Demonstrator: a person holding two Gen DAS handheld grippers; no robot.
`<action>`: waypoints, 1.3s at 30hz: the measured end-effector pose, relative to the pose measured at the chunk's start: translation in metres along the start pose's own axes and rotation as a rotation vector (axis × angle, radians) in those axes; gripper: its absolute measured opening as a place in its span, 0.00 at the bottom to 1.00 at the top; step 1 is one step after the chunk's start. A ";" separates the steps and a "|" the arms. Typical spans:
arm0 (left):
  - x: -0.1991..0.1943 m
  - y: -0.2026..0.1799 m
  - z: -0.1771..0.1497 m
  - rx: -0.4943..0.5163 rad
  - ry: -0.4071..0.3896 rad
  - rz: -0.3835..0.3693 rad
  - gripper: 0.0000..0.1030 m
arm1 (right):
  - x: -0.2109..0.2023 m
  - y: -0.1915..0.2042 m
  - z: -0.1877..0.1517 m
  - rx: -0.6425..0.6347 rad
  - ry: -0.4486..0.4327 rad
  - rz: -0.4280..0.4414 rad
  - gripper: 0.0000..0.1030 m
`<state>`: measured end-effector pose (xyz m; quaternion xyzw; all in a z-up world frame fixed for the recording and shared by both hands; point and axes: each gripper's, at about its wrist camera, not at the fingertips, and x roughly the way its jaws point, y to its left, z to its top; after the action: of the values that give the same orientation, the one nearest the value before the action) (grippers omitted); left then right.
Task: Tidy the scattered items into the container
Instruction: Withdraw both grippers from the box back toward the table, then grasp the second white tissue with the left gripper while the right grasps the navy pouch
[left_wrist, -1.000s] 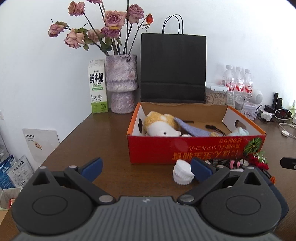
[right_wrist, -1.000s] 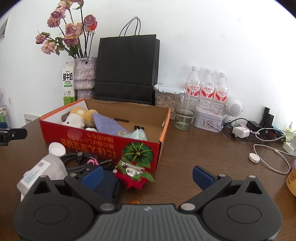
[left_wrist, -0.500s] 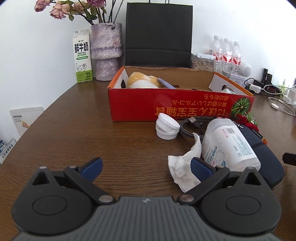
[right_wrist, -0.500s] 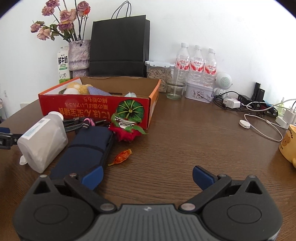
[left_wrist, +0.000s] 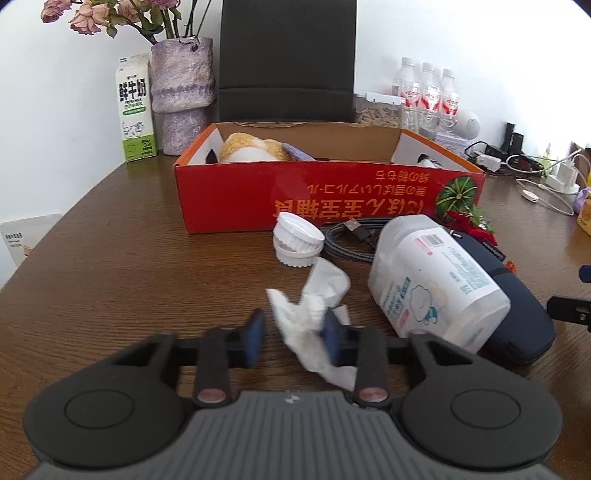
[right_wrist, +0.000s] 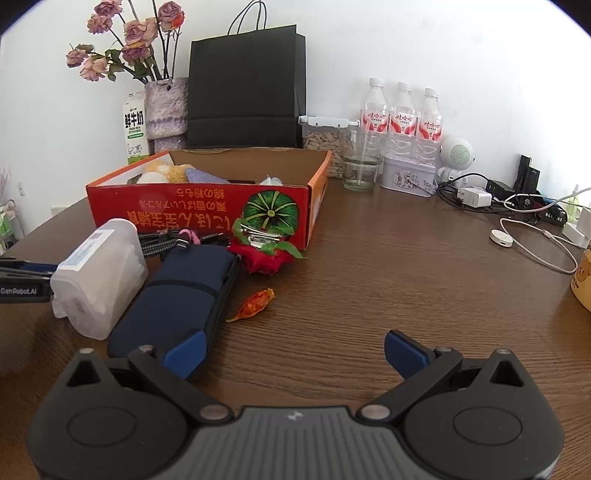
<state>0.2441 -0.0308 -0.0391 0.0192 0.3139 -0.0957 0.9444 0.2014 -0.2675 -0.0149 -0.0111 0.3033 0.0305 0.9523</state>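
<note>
Through my left wrist camera, my left gripper (left_wrist: 293, 334) is low over the brown table (left_wrist: 129, 266). Its jaws have just been closing, and a crumpled white tissue (left_wrist: 314, 314) sits between them; the right pad is against the paper, while a gap shows on the left side, so the jaws have come in about the tissue but I cannot tell whether both pads press it. Just right of the tissue a translucent plastic bottle (left_wrist: 436, 284) lies on its side, resting against a dark blue pouch (left_wrist: 524, 317). Beyond the tissue sit two stacked white caps (left_wrist: 297, 240) and a coiled braided cable (left_wrist: 351, 240), both just in front of the red cardboard box (left_wrist: 325, 199). The box stands toward the table's far edge and holds a plush toy (left_wrist: 251, 147).

Through my right wrist camera, my right gripper (right_wrist: 293, 347) hangs released, its blue pads wide apart over bare wood with nothing between them. Its left pad overlaps the near end of the dark blue pouch (right_wrist: 184, 295) in the view. The bottle (right_wrist: 99, 273) lies touching the pouch's left side. A red fabric flower with a metal clip (right_wrist: 266, 251) leans at the box's (right_wrist: 203, 206) near right corner, and an orange candy wrapper (right_wrist: 255, 304) lies on the table just right of the pouch.
</note>
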 end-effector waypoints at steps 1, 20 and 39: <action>-0.002 -0.001 0.000 0.003 -0.002 -0.007 0.15 | 0.000 0.000 0.000 0.001 0.001 0.000 1.00; -0.040 0.037 -0.001 -0.139 -0.073 0.071 0.14 | 0.011 0.029 0.031 -0.023 -0.023 0.081 1.00; -0.055 0.085 -0.010 -0.230 -0.115 0.047 0.15 | 0.069 0.078 0.045 -0.080 0.132 0.093 0.70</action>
<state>0.2112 0.0632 -0.0161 -0.0872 0.2678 -0.0378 0.9588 0.2786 -0.1839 -0.0186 -0.0369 0.3644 0.0858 0.9266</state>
